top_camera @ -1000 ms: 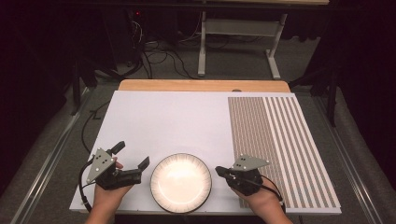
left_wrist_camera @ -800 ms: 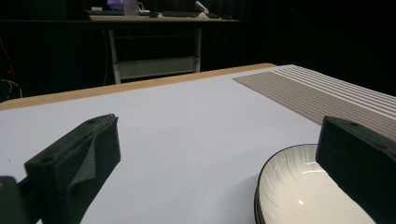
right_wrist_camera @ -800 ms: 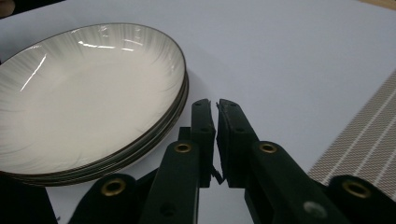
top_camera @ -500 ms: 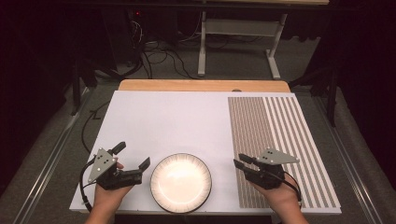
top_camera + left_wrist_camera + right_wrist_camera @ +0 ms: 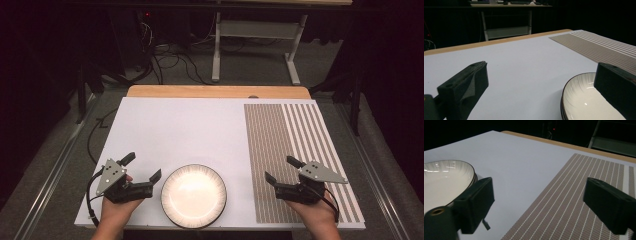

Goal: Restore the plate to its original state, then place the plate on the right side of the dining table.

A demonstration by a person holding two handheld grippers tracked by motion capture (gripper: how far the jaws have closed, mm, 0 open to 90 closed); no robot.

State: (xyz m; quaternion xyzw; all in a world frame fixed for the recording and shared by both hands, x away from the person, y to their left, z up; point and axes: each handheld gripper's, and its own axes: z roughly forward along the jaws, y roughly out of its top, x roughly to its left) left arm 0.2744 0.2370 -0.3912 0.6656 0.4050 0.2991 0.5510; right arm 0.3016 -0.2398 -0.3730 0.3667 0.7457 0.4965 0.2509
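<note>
The plate sits at the near edge of the white desk, between the two grippers and touched by neither. It is white with fine ribbing running in from the rim and a thin dark line around the edge. In the left gripper view and the right gripper view its side shows layered edges, as if more than one plate were stacked, though I cannot tell how many. No brand, label or writing can be read on it, on the desk or on either gripper.

The left gripper lies just beside the plate's left rim, its jaws spread wide with bare desk between them; in its own view one jaw overlaps the plate's rim, but whether it touches cannot be told. The person's left hand holds it from below the near edge.

The right gripper stands well apart from the plate, over the striped mat that covers the right part of the desk. Its jaws have just been opening and now stand wide with nothing between them; beneath the gap lies the brown-and-white striping. The right hand grips it from the near side.

A pale wooden strip borders the far edge of the desk.
</note>
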